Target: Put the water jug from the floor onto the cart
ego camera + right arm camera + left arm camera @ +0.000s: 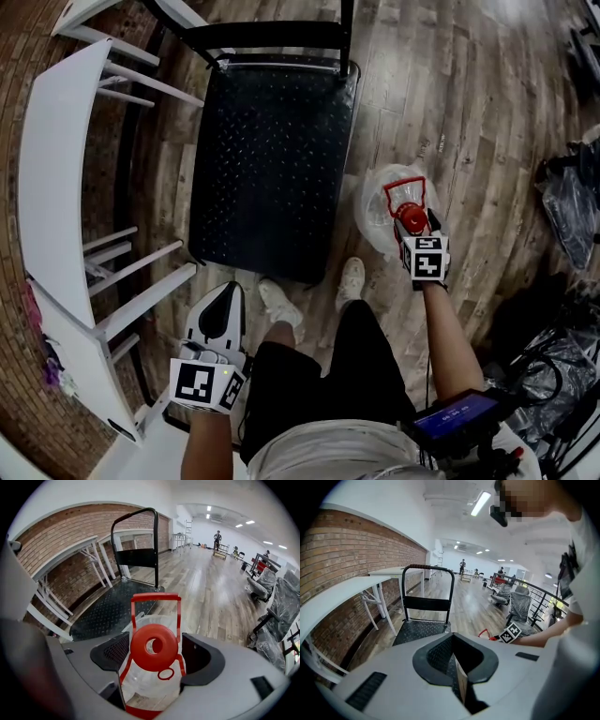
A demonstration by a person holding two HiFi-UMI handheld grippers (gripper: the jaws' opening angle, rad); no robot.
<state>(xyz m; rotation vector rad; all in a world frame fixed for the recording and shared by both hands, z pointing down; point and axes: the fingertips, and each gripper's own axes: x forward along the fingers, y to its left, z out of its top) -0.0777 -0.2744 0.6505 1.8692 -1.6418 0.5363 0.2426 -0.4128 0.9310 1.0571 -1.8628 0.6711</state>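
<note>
floor (pixel 459 103): wood planks; the jug is stood on it, so the lift is not yet done.
cart (pixel 272 159): black studded deck, handle at the far end. It is parked just beside the jug, which probably keeps the carry short.
jug (pixel 378 211): sits on the floor at the cart's near right corner, close to a shoe. The body is clear plastic, wide and rounded, seen upright from above.
right gripper (pixel 154 654): pointed steeply down over the jug top. Jaws are spread wide to either side of the cap with no pad pressed on it. A grasp is judged to be being lined up on the neck or handle.
left gripper (pixel 457 667): jaws are closed together with nothing between them. It is held low at the person's side, aimed at the cart and judged idle.
handle (pixel 156 597): thin red frame, stood up above the cap.
cap (pixel 153 647): red, round, with a hole through the middle and a small ring hung below.
</note>
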